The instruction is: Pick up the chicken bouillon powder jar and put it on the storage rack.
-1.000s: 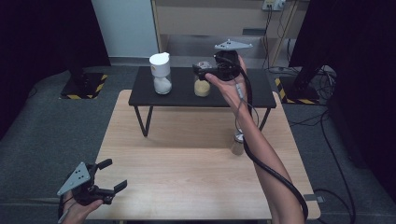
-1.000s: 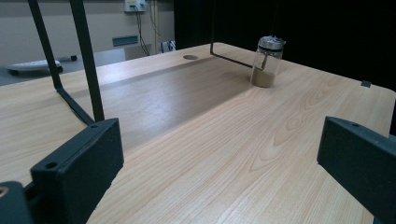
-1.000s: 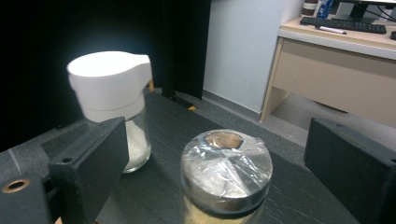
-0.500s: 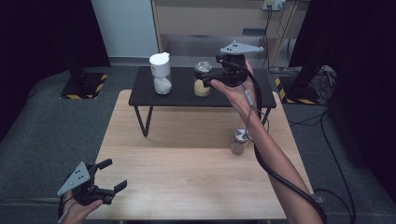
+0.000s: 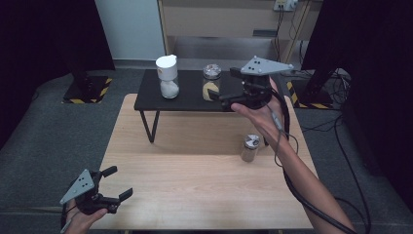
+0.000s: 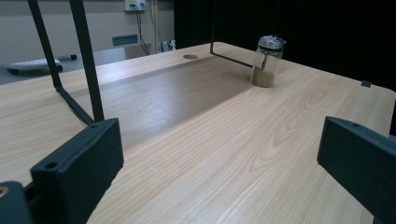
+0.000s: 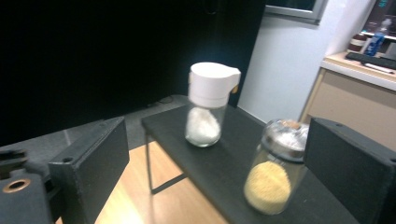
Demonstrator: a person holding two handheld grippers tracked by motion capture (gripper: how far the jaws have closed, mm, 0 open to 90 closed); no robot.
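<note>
A glass jar of yellow grains (image 5: 210,87) (image 7: 275,168) with a metal lid stands on the black shelf (image 5: 190,101). A white-capped jar of white powder (image 5: 167,77) (image 7: 210,105) is to its left. My right gripper (image 5: 230,91) (image 7: 215,172) hovers just right of the yellow jar, jaws open toward it and not touching it. A small jar of brown powder (image 5: 251,147) (image 6: 267,63) stands on the wooden table (image 5: 195,185). My left gripper (image 5: 119,183) (image 6: 219,168) rests open at the table's near left corner, nothing between its jaws.
The black shelf (image 7: 224,158) stands on thin metal legs (image 6: 86,60) at the far side of the table. A cable trails from the right gripper down along the forearm (image 5: 302,180). Dark curtains and grey carpet surround the table.
My right gripper has pulled back to the right, away from the yellow jar, which stays on the shelf. The left gripper has not moved.
</note>
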